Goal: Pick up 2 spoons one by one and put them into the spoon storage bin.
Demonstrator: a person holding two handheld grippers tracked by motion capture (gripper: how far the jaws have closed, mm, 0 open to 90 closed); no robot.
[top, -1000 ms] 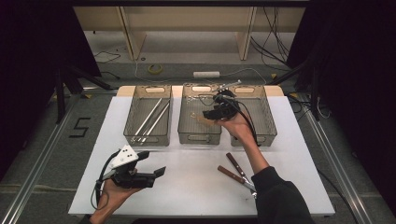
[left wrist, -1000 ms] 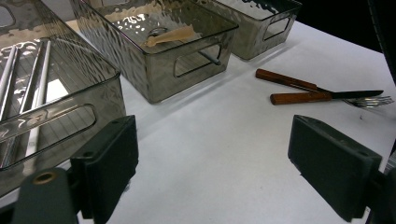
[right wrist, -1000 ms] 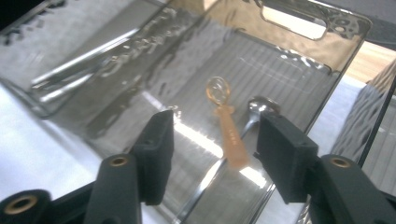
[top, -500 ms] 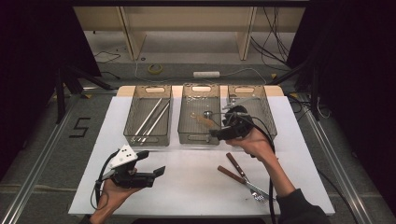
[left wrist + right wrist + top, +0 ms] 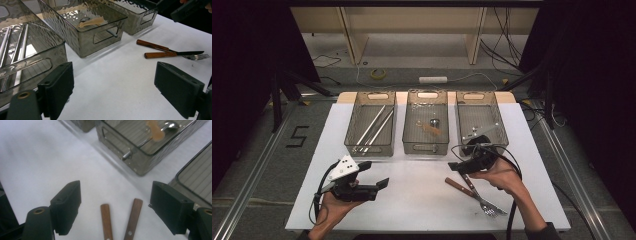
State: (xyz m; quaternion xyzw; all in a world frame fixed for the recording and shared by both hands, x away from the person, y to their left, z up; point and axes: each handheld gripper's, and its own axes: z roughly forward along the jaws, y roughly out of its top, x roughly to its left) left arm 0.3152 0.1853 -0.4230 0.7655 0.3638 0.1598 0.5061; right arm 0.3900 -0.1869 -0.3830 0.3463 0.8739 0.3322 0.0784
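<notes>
The right gripper (image 5: 455,166) hangs low over the white desk (image 5: 422,200), just in front of the right-hand bin (image 5: 481,123), with its jaws spread wide and nothing between them. Seen along the right gripper (image 5: 116,207) itself, two wooden handles lie on the desk directly under the gap: the knife handle (image 5: 106,221) on one side and the fork handle (image 5: 132,218) on the other, close together but apart, neither touched by a jaw.

From above, the knife (image 5: 462,186) and the fork (image 5: 482,201) lie crossed on the desk near the person's right hand (image 5: 504,175), the fork's tines pointing toward the near edge.

The left gripper (image 5: 377,175) sits well apart at the near left, held just above the desk in the left hand (image 5: 329,210), also released and empty; from its own camera, the left gripper (image 5: 113,85) shows both pads wide apart with bare desk between.

Three clear bins stand in a row at the back. The left bin (image 5: 371,125) holds long metal rods (image 5: 374,127); the middle bin (image 5: 427,122) holds a pale wooden utensil (image 5: 430,129) and a metal spoon (image 5: 434,121).
</notes>
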